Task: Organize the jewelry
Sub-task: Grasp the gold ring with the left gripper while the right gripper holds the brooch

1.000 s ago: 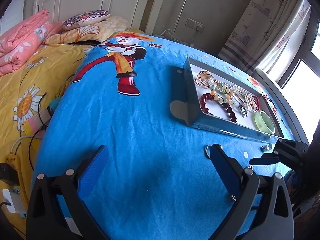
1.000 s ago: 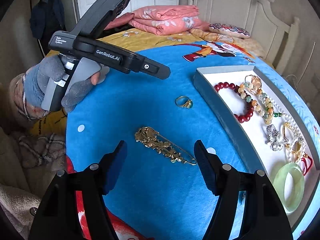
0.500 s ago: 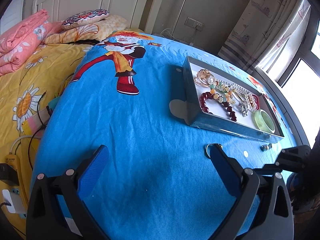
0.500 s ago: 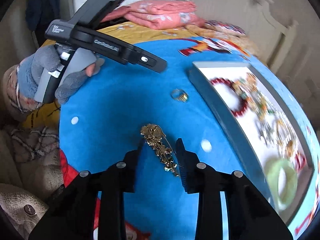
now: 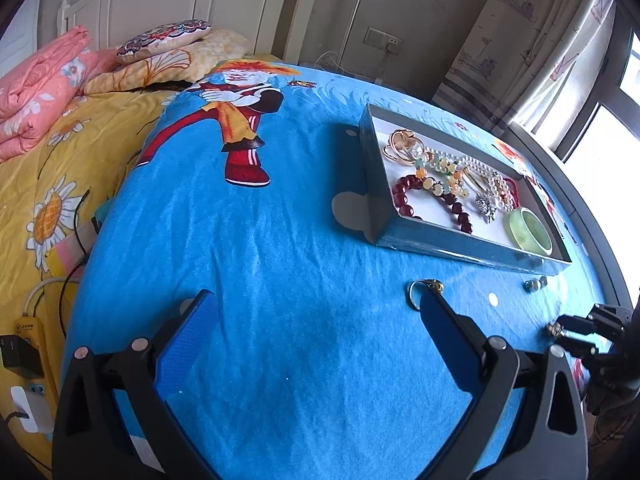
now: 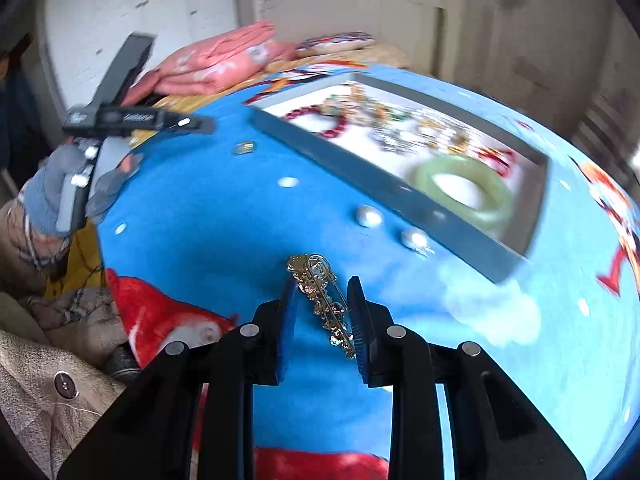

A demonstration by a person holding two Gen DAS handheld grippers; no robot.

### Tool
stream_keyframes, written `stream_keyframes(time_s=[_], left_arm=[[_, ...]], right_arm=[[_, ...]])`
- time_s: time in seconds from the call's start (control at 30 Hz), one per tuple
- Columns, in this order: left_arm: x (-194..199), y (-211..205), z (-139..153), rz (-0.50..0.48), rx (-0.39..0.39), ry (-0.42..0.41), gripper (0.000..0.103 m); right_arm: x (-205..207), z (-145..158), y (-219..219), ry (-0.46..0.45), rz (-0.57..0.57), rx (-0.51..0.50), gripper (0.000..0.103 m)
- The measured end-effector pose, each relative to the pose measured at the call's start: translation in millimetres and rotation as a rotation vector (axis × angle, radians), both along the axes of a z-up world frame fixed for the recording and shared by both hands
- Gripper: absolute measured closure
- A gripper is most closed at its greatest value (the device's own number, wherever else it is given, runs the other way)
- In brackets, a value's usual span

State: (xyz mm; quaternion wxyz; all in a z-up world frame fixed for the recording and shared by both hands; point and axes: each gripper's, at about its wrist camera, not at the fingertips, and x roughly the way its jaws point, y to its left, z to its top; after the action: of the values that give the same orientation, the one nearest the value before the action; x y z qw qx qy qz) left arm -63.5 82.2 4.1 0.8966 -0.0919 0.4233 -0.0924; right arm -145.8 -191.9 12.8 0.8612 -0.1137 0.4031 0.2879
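Observation:
My right gripper point(image 6: 323, 285) has the ornate gold brooch point(image 6: 320, 300) slanting between its blue pads, which touch it on both sides; the jaws are still closing. It hangs low over the blue blanket, just short of the grey tray's front wall point(image 6: 360, 180). The white-lined tray point(image 5: 460, 245) holds a green bangle point(image 6: 464, 188), a red bead bracelet point(image 5: 432, 196) and several other pieces. My left gripper point(image 5: 316, 300) stands open over bare blanket, with a gold ring point(image 5: 424, 286) lying at its right fingertip. The left wrist view shows the right gripper point(image 5: 576, 330) at the far right edge.
Two small pearl-like pieces point(image 6: 368, 216) lie on the blanket before the tray. A gloved hand point(image 6: 60, 192) holds the left gripper at the left. Pink folded bedding point(image 5: 36, 92) and pillows point(image 5: 164, 36) sit at the headboard. A power strip point(image 5: 24, 332) lies off the blanket's left edge.
The right gripper's jaws closed from wide apart onto the brooch, then rolled and swung sideways along the tray front with it. The left gripper stayed where it was, open.

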Motion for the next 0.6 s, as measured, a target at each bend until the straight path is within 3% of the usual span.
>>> stream_keyframes(time_s=[0.17,0.3,0.57,0.6], left_arm=[[0.0,-4.8,-0.3,-0.010,0.031,0.007,0.003],[1.4,-10.1,-1.1,-0.013,0.067,0.015,0.003],[2.1,-12.1,-1.8,-0.014,0.084,0.018,0.003],[2.5,-12.4,-1.9,-0.014,0.085,0.018,0.003]], right_arm=[[6.0,-2.1,-2.3,0.005,-0.046,-0.025,0.075],[0.6,-2.9,3.9,-0.010,-0.027,-0.054,0.065],[-6.7,-4.1,-9.9,-0.011,-0.058,-0.048,0.066],[-8.8,-4.4,-9.9,-0.023,-0.068,-0.051,0.070]])
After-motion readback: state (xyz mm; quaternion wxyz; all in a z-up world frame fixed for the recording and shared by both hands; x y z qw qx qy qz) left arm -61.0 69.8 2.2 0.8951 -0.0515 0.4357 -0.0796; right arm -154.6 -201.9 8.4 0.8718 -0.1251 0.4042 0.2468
